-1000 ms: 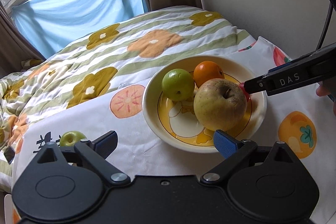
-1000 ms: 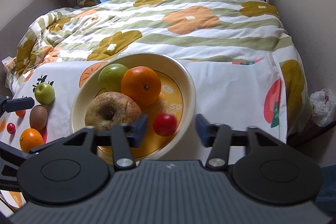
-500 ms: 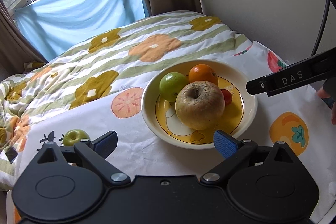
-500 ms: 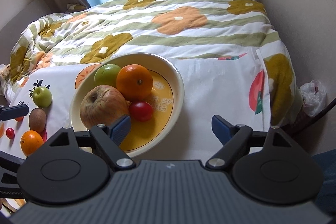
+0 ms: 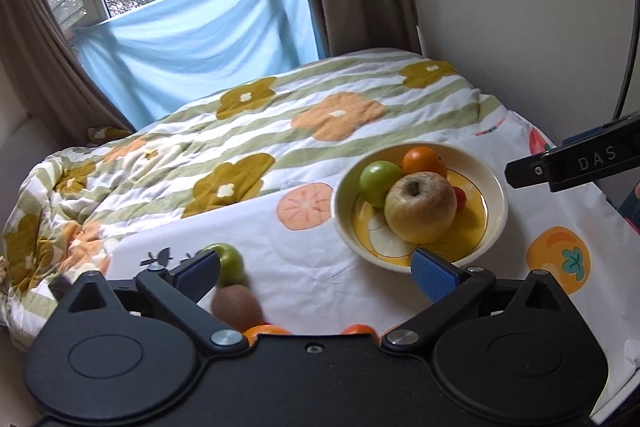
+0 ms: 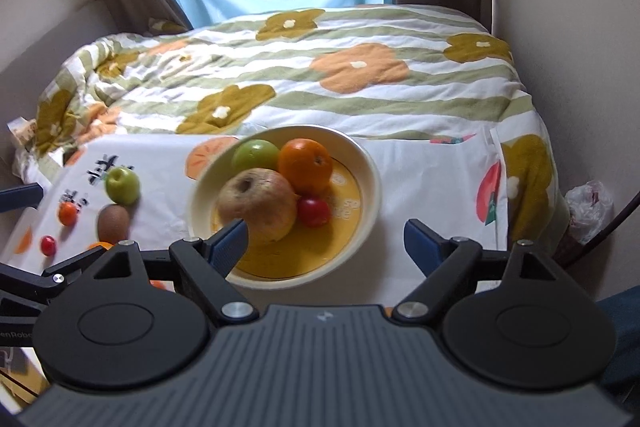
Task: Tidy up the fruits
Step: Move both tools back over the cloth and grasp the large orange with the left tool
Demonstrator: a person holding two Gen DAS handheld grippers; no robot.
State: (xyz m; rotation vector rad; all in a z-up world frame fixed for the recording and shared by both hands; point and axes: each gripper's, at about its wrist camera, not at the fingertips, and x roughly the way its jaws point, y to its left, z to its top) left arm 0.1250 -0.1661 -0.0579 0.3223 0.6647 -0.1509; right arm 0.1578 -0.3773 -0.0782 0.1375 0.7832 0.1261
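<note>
A cream and yellow bowl (image 5: 496, 187) (image 6: 370, 171) on the white fruit-print cloth holds a big brownish apple (image 5: 420, 207) (image 6: 258, 205), a green apple (image 5: 378, 177) (image 6: 254, 155), an orange (image 5: 422, 159) (image 6: 306, 165) and a red tomato (image 6: 314, 211). Left of the bowl lie a loose green apple (image 5: 232, 261) (image 6: 122, 185), a kiwi (image 5: 236, 305) (image 6: 114, 221), a small orange fruit (image 6: 67, 213) and a small red one (image 6: 48, 245). My left gripper (image 5: 316, 273) is open and empty, above the cloth near the loose fruits. My right gripper (image 6: 324, 241) is open and empty, drawn back from the bowl.
The cloth lies on a bed with a flowered quilt (image 5: 280, 123) (image 6: 320, 75). A wall runs along the right side. A window with a blue sheet (image 5: 192, 47) is behind. A white plastic bag (image 6: 590, 205) sits by the bed's right edge.
My right gripper let go of the red tomato in the bowl, opened wide and pulled back. My left gripper backed away to the left, bringing the kiwi and loose apple close.
</note>
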